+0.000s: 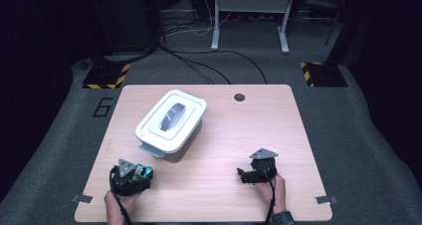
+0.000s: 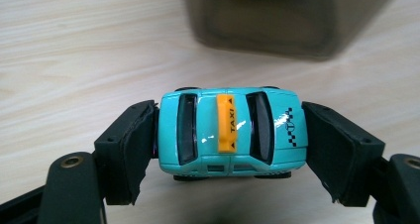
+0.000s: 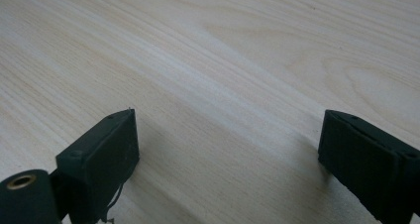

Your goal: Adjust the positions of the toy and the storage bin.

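Low at the table's near edge, the left claw [image 2: 230,135] grips a toy taxi [image 2: 232,132]; the right claw [image 3: 228,159] gapes.

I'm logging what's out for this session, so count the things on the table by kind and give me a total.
Toy taxi cars: 1, the teal toy taxi clamped in the left gripper
Lidded storage boxes: 1, the white-lidded box
Handheld grippers: 2, left and the right gripper, its fingers apart over bare wood
Total: 4
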Demonstrator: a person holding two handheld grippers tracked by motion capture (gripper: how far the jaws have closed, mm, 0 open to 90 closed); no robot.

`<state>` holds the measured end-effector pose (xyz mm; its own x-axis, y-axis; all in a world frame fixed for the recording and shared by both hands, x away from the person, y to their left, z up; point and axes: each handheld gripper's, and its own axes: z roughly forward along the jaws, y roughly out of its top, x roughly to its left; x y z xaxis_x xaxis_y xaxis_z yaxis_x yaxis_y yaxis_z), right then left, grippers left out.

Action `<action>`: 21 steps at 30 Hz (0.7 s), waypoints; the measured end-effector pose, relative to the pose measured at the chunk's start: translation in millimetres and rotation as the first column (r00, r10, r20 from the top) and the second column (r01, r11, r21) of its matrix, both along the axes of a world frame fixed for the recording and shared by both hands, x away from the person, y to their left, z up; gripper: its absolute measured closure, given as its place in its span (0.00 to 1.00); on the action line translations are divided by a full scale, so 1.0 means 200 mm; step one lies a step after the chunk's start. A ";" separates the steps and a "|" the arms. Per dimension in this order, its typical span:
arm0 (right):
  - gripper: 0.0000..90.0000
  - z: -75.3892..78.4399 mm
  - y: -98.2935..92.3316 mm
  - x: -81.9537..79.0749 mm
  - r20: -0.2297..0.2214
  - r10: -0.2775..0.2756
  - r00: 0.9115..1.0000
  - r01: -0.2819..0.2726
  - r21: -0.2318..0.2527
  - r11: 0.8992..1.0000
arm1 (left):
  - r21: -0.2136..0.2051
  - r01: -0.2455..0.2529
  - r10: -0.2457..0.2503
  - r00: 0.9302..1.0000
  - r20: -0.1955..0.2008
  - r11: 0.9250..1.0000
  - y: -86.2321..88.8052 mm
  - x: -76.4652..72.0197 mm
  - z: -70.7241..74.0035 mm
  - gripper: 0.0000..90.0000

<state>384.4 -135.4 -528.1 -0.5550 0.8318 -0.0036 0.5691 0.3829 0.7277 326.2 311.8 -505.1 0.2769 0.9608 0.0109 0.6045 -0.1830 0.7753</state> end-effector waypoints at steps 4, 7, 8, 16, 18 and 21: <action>0.09 0.00 0.00 0.00 -0.001 0.000 1.000 0.000 0.000 1.000 | 0.009 -0.044 0.044 0.999 -0.001 0.999 0.10 0.05 0.02 0.27; 0.09 0.00 0.00 0.00 -0.001 0.000 1.000 0.000 0.000 1.000 | 0.021 -0.054 0.054 0.998 -0.022 0.998 0.16 0.08 0.03 0.27; 0.09 0.00 0.00 0.00 -0.001 0.000 1.000 0.000 0.000 1.000 | 0.013 -0.068 0.068 0.998 -0.017 0.998 0.17 0.09 0.03 0.27; 0.09 0.00 0.00 0.00 -0.001 0.001 1.000 -0.001 0.000 1.000 | 0.030 -0.094 0.095 0.994 -0.053 0.995 0.26 0.17 0.00 0.27; 0.09 0.00 0.00 0.00 -0.001 0.001 1.000 -0.001 -0.001 1.000 | 0.030 -0.110 0.112 0.991 -0.068 0.993 0.30 0.20 0.00 0.27; 0.09 0.00 0.00 0.00 -0.001 0.001 1.000 -0.001 -0.001 1.000 | 0.032 -0.121 0.123 0.989 -0.082 0.992 0.33 0.23 0.00 0.27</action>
<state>384.7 -135.6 -528.0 -0.5562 0.8311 -0.0035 0.5694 0.3841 0.7268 371.3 378.6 -504.7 0.1584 0.9872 0.0190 0.6862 -0.1239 0.7167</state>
